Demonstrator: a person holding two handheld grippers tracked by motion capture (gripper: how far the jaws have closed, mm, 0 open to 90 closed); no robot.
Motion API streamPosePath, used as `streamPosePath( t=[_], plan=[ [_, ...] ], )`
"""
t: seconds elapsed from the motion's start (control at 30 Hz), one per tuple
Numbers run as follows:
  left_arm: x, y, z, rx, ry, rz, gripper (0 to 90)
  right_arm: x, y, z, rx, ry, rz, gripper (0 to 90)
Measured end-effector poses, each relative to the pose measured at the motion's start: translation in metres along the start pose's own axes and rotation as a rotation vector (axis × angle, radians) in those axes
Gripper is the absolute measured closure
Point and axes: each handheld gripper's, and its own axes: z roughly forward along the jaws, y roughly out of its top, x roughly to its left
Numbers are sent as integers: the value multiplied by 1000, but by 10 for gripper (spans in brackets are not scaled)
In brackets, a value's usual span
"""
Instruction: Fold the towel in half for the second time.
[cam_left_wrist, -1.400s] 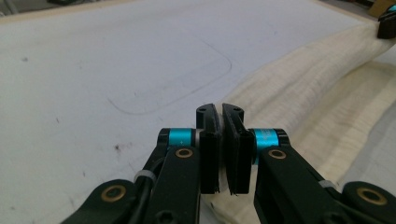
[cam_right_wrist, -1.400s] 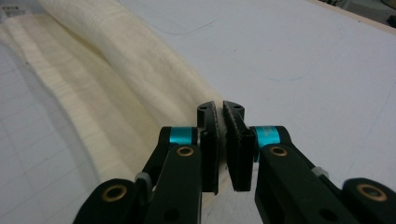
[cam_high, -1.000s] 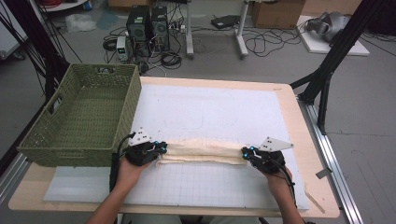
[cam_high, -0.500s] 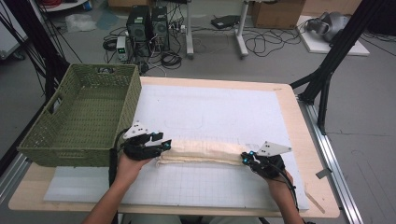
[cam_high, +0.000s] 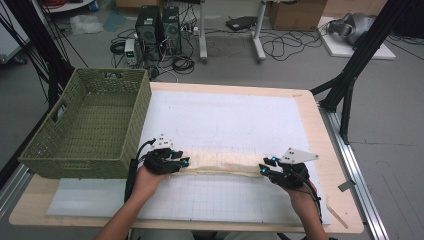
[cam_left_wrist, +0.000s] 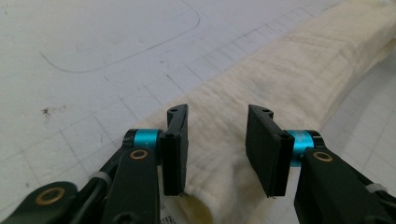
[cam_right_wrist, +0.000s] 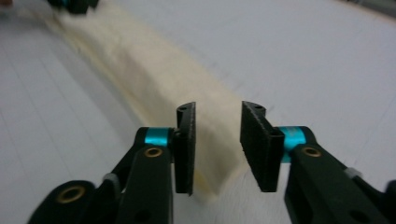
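A long folded cream cloth (cam_high: 220, 164) lies across the white grid mat (cam_high: 225, 115). My left gripper (cam_high: 184, 163) sits at its left end, and my right gripper (cam_high: 262, 167) at its right end. In the left gripper view the left gripper (cam_left_wrist: 217, 140) has its jaws apart over the cloth (cam_left_wrist: 289, 79); they have just been closing, with the cloth's end low between them and the pads clear of it. The right gripper (cam_right_wrist: 217, 135) has just been opening, and the cloth (cam_right_wrist: 154, 70) runs away from the gap, unpressed.
A green woven basket (cam_high: 90, 160) stands at the table's left, close behind the left hand. The mat reaches back to the wooden table's far edge (cam_high: 225, 87). Black frame legs (cam_high: 350, 75) stand off the right side. The left gripper (cam_right_wrist: 74, 4) shows far off in the right gripper view.
The left hand has shifted a little along the cloth's left end. The right hand has stayed in place. The cloth lies where it was.
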Motion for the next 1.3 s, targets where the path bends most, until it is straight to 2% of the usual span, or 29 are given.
streamPosePath(
  t=[0.07,0.13,0.17,0.27,0.37,0.47,0.53,0.6,0.7,0.87,0.97,1.17,1.3],
  plan=[
    [0,-1,1,8,-1,9,599,3,11,-2,-40,-29,6,571],
    [-1,-1,1,12,2,23,602,8,22,3,-58,-42,17,501],
    [-2,-1,2,14,1,24,603,11,27,7,-63,-59,17,479],
    [-2,-2,2,15,3,28,604,19,40,26,-59,-68,29,461],
    [-1,-2,2,17,2,29,604,28,52,47,-41,-43,11,506],
    [-2,-2,3,15,4,31,608,37,58,67,-13,11,-2,589],
    [-2,-2,3,16,4,33,610,42,57,79,7,54,10,633],
    [-2,-3,3,15,5,36,609,45,55,89,33,77,20,650],
    [-2,-3,3,16,3,39,607,47,47,97,80,85,27,662],
    [-2,-4,3,19,4,35,601,38,30,91,98,58,51,666],
    [-2,-4,3,20,4,36,601,28,21,80,97,29,54,666],
    [-2,-5,3,26,11,41,601,11,3,54,102,-21,94,664],
    [-2,-6,2,24,14,43,602,5,-3,41,109,-35,97,662]
  ],
)
